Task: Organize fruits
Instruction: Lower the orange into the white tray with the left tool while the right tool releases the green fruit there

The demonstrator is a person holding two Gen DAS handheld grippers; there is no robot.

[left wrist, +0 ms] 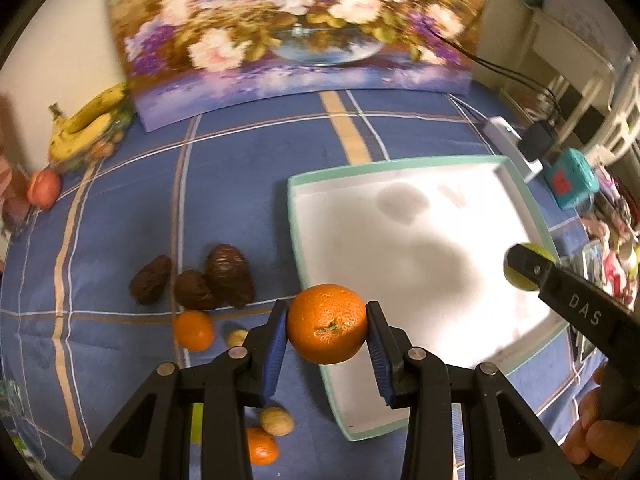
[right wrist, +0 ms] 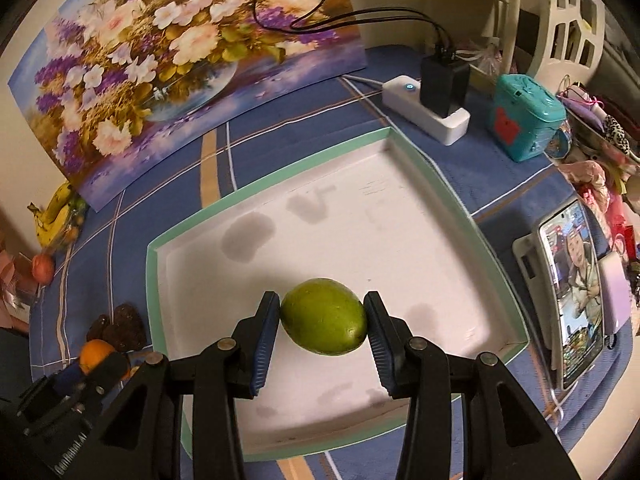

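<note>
A blue checked cloth (left wrist: pixel 248 200) covers the whole surface under both grippers. A large flower painting (left wrist: pixel 296 24) leans upright far ahead of the left gripper (left wrist: pixel 327 334), at the back of the cloth. The white tray with a mint-green rim (right wrist: pixel 156 264) lies flat directly beneath and ahead of the right gripper (right wrist: pixel 323 328); seen from the left wrist, the same tray (left wrist: pixel 294 200) spreads ahead and to the right of the left gripper, whose fingers hang over its near-left edge.

A phone with a lit screen (right wrist: pixel 576 292) stands to the right of the right gripper, just outside the tray. A teal box (right wrist: pixel 528 120) and a white power strip (right wrist: pixel 424 108) sit ahead and to the right, past the tray's far corner. A bunch of bananas (left wrist: pixel 86 124) lies far ahead-left of the left gripper, with a reddish fruit (left wrist: pixel 44 188) nearby.

Three dark brown fruits (left wrist: pixel 192 280) cluster just ahead-left of the left gripper. The right gripper clamps a green lime-like fruit (right wrist: pixel 324 322) between its blue pads, held above the tray. The left gripper clamps a mandarin (left wrist: pixel 327 323) between its pads, stem side facing the camera. A second mandarin (left wrist: pixel 194 330) lies on the cloth just left of the left fingers, a third (left wrist: pixel 262 446) beneath them, and a walnut (left wrist: pixel 277 421) rests just beside it.
</note>
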